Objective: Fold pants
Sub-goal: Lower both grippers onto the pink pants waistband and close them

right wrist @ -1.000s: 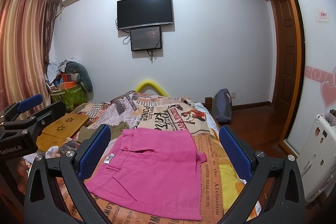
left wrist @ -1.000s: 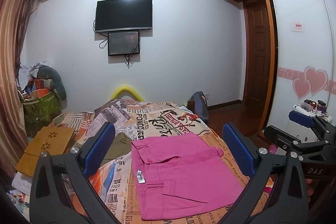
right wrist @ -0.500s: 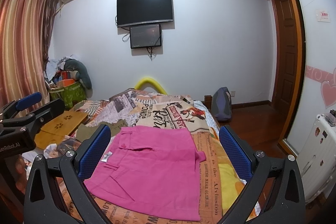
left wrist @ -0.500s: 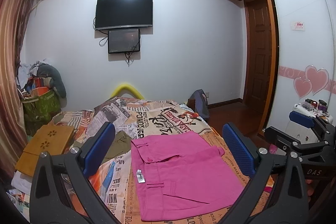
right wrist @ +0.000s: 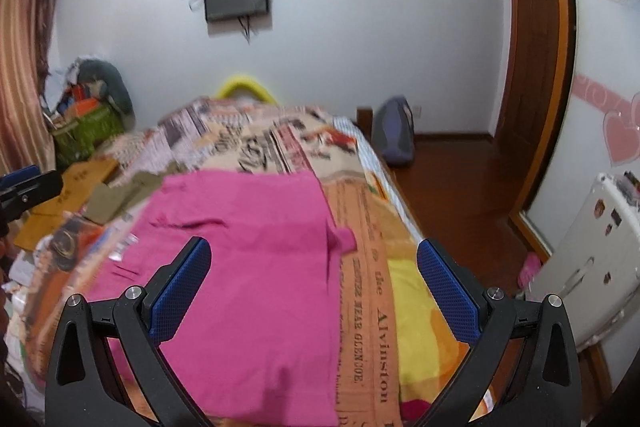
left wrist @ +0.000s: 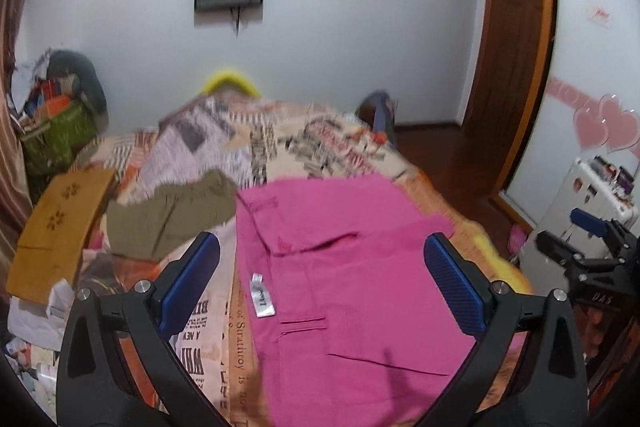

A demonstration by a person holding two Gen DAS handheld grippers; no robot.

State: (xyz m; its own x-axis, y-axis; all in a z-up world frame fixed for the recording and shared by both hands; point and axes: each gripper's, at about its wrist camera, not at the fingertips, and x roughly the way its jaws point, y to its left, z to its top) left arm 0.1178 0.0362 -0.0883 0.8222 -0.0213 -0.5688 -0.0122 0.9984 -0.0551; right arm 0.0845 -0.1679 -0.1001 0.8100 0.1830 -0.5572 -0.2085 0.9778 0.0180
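Left wrist view: the left gripper [left wrist: 320,283] has its blue-padded fingers [left wrist: 188,283] spread wide, holding nothing. The pink pants [left wrist: 352,279] lie flat on the bed [left wrist: 280,143], filling the gap between the fingers; an olive garment [left wrist: 172,215] lies beyond the left finger.

Right wrist view: the right gripper [right wrist: 314,289] likewise has its fingers [right wrist: 448,291] spread apart and empty. The pink pants [right wrist: 256,259] lie between and beyond the left finger, on the bed [right wrist: 368,287].
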